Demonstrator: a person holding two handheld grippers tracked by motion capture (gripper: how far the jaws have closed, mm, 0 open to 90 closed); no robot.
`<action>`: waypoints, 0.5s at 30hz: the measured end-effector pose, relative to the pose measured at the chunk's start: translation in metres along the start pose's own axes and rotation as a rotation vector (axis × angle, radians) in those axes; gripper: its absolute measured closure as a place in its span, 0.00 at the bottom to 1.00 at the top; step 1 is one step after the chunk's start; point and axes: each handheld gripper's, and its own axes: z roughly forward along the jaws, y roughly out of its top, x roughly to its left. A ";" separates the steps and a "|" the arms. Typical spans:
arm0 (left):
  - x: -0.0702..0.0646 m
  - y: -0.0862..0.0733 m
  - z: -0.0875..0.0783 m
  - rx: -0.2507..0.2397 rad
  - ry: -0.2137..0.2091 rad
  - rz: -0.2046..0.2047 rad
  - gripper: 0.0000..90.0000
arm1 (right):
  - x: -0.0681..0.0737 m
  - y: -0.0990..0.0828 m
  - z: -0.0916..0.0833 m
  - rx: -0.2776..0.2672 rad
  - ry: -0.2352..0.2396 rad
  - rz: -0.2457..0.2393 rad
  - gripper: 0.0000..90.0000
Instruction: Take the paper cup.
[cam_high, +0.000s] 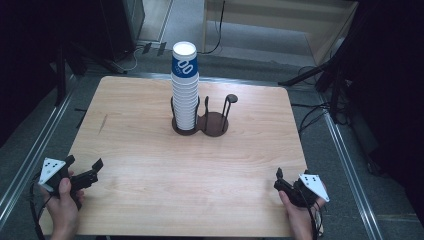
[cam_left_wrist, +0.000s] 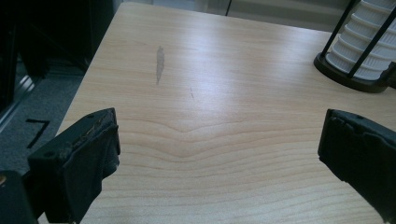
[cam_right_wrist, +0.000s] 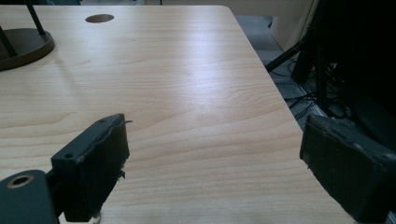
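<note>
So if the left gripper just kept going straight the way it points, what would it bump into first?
Probably nothing soon. The left gripper has open jaws aimed over bare wooden table. The cup stack in its black holder sits off to the right of that line, though depth is hard to judge.

The left gripper (cam_high: 82, 172) is held in the left hand (cam_high: 64, 202) at the near left, its jaws spread wide with nothing between them. The right gripper (cam_high: 278, 181) is held in the right hand (cam_high: 299, 212) at the near right, its jaws likewise parted and empty. Both forearms are brought in from the bottom edge.
</note>
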 end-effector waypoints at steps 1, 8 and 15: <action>0.000 0.000 0.000 0.000 0.000 0.000 0.00 | 0.000 0.000 0.000 0.000 0.000 0.000 0.10; 0.001 0.000 0.000 0.006 0.003 -0.008 0.00 | -0.003 0.004 0.001 0.002 -0.020 0.035 0.14; -0.002 0.001 0.001 0.014 0.009 0.014 0.00 | 0.004 0.016 0.001 0.016 0.002 0.060 0.15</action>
